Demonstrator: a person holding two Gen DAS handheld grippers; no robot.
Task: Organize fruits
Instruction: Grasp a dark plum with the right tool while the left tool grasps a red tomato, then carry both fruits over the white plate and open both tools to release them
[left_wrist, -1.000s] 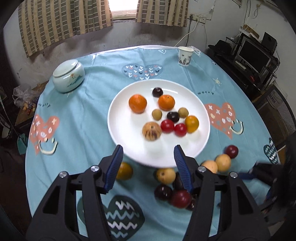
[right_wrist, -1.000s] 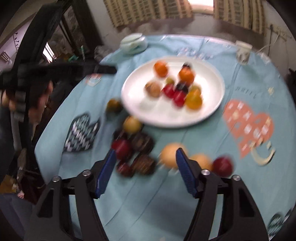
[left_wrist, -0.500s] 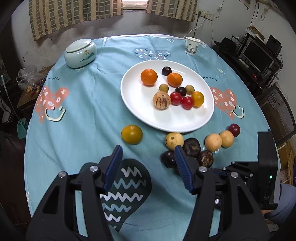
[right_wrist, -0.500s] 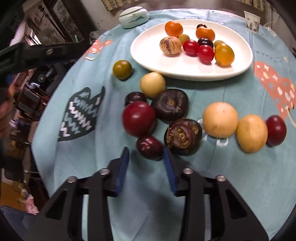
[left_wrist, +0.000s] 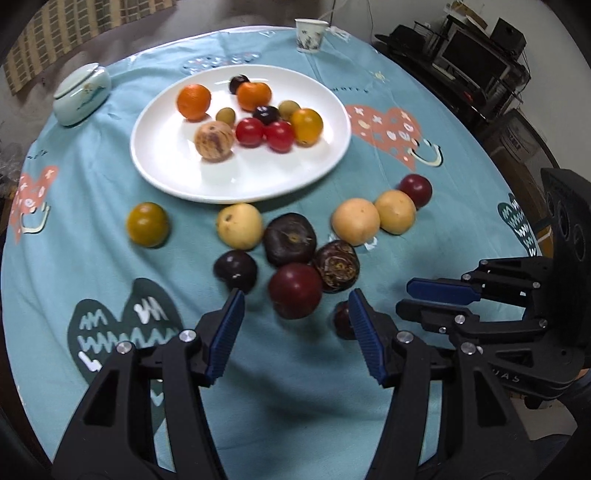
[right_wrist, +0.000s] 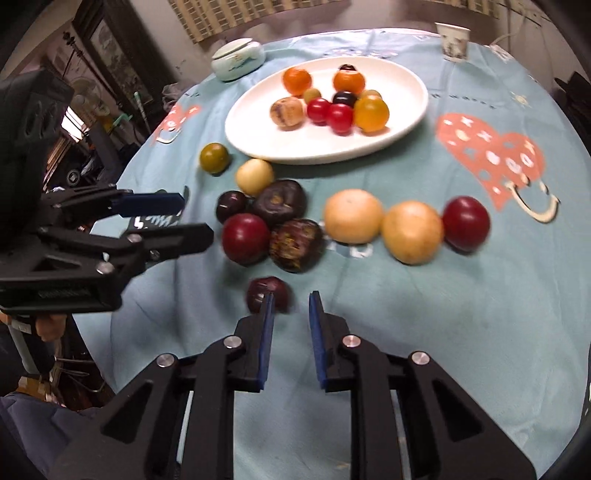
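Left tongs (left_wrist: 295, 293) released, jaws wide, nothing clamped. Large red plum (left_wrist: 294, 290) right ahead of tips, in line with the gap, no contact seen with either pad. Small dark plum (left_wrist: 341, 319) tucked behind right finger of left tongs, mostly hidden.

Right tongs (right_wrist: 291, 295) clenched to a narrow slit, empty. Same small dark plum just past its left fingertip, off to the left of the slit, not gripped; touching or not, cannot tell.

Beyond left tongs: cluster of three dark purple fruits (left_wrist: 290, 238) pressed against the red plum. Pale yellow fruit (left_wrist: 239, 225) just behind cluster, near plate rim. Olive-yellow fruit (left_wrist: 147, 223) alone, far ahead-left. Ahead-right: two tan fruits (left_wrist: 355, 220) side by side, touching, second red plum (left_wrist: 415, 185) at end of that row.

White plate (left_wrist: 166, 166) well ahead of both tongs, holding two oranges, red and yellow tomatoes, and small dark and green fruits. Lidded jar (left_wrist: 81, 94) far ahead-left, paper cup (left_wrist: 310, 35) at far edge. All on blue tablecloth (left_wrist: 295, 387). Slightly blurred throughout.
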